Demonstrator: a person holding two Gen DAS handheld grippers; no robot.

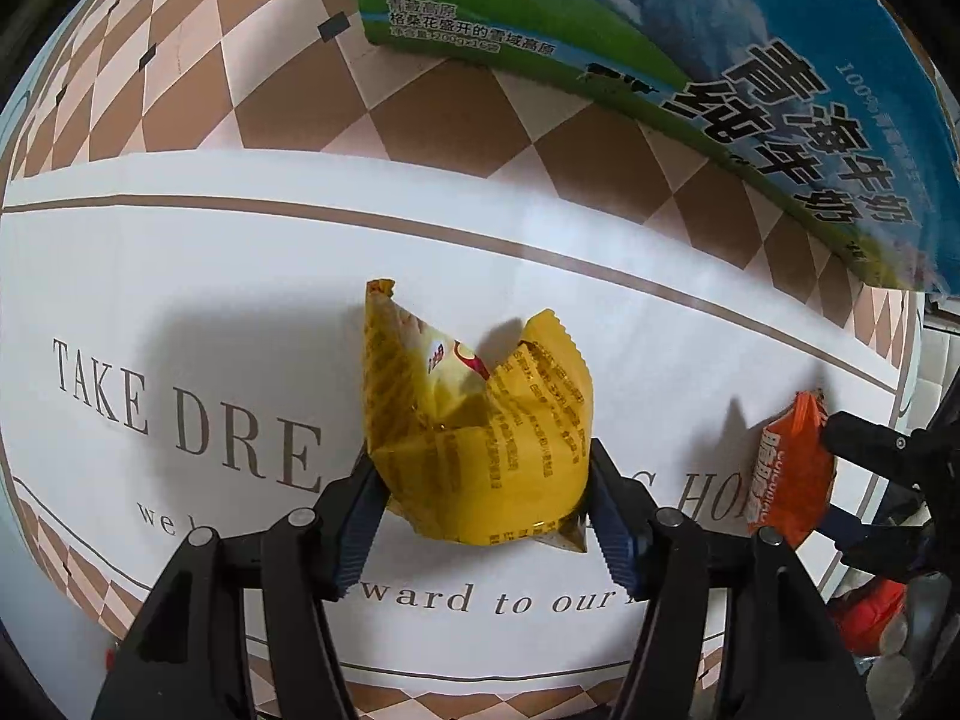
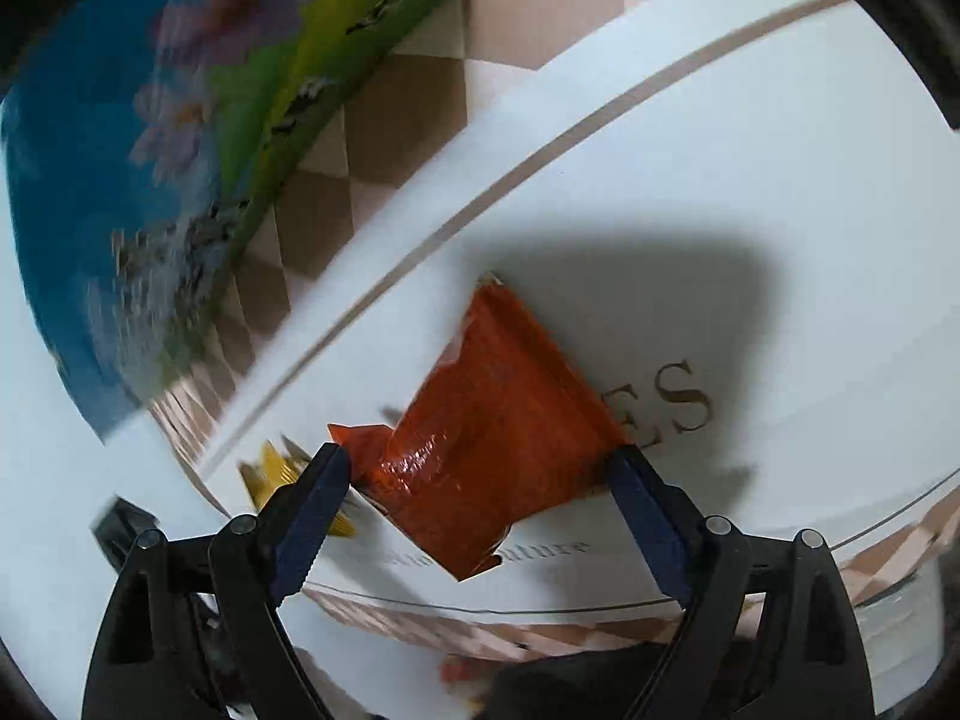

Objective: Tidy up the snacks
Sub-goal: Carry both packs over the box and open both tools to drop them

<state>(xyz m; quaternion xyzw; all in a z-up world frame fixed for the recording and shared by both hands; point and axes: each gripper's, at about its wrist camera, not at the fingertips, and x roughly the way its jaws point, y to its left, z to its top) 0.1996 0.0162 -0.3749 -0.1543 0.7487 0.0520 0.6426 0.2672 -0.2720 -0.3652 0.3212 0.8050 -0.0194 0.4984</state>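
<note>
My left gripper is shut on a yellow snack packet, pinched between both pads above the white printed table mat. My right gripper is shut on an orange snack packet, also held above the mat. The orange packet and the right gripper also show at the right edge of the left wrist view. The yellow packet shows partly behind the left finger in the right wrist view.
A large blue and green milk carton box stands on the checkered cloth at the back; it also shows in the right wrist view. Red items lie below the table's right edge.
</note>
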